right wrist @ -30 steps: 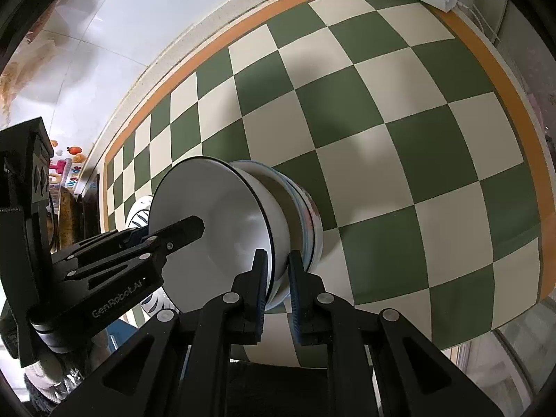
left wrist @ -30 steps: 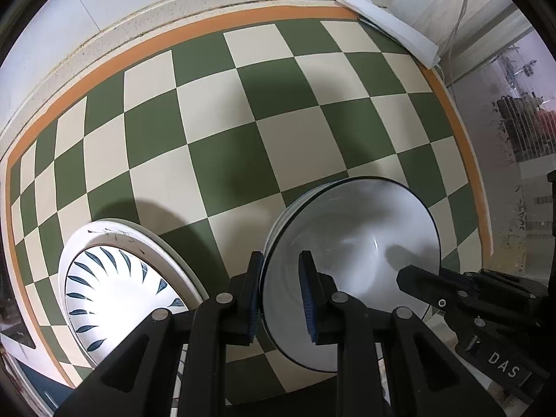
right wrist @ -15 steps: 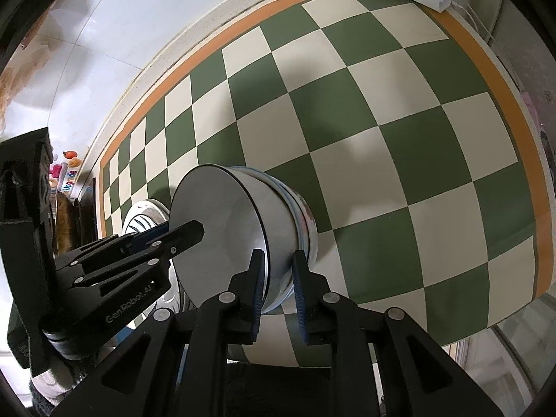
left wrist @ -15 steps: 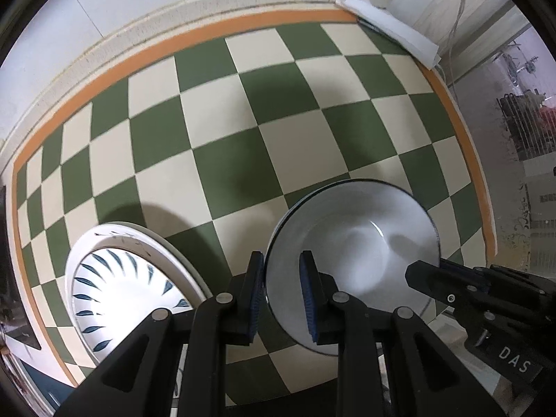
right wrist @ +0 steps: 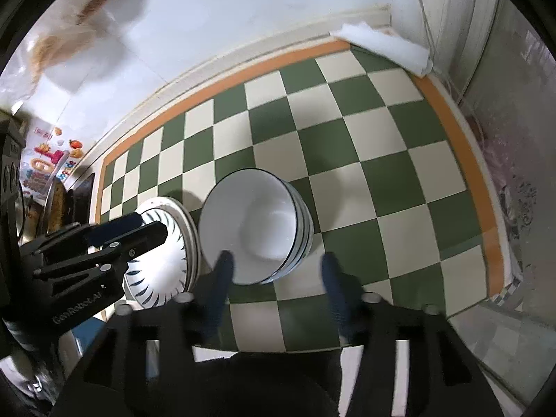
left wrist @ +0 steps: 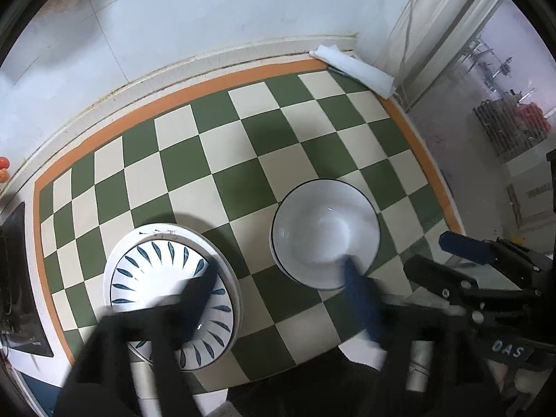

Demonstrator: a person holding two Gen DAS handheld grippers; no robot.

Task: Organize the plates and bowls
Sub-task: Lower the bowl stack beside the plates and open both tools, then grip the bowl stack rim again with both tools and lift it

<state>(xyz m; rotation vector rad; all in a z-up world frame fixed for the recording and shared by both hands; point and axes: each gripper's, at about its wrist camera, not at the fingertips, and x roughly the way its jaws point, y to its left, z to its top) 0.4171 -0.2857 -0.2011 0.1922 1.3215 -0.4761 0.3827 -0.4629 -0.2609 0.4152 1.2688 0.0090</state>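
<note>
On the checkered table (left wrist: 222, 160), the white bowl (left wrist: 325, 232) sits nested atop its stack beside the leaf-pattern plates (left wrist: 170, 299), both tools, left (left wrist: 278, 299) and right (right wrist: 274, 278), opening empty; release looks done, next likely another dish.

Place: a home kitchen, by the look of it.
Surface: a green-and-cream checked cloth (left wrist: 222, 160) with an orange border, laid up against a pale tiled wall (left wrist: 194, 10).
Crockery: a stack of white bowls (right wrist: 253, 229) beside a stack of plates (left wrist: 170, 299) with blue leaf marks (everyday tableware, nothing lab-like).
Left edge: colourful fruit stickers (right wrist: 52, 160) on the wall, and what seems a dark appliance (left wrist: 17, 278).
Far corner: a folded white cloth (left wrist: 354, 69) and a hanging cable (left wrist: 410, 27).
</note>
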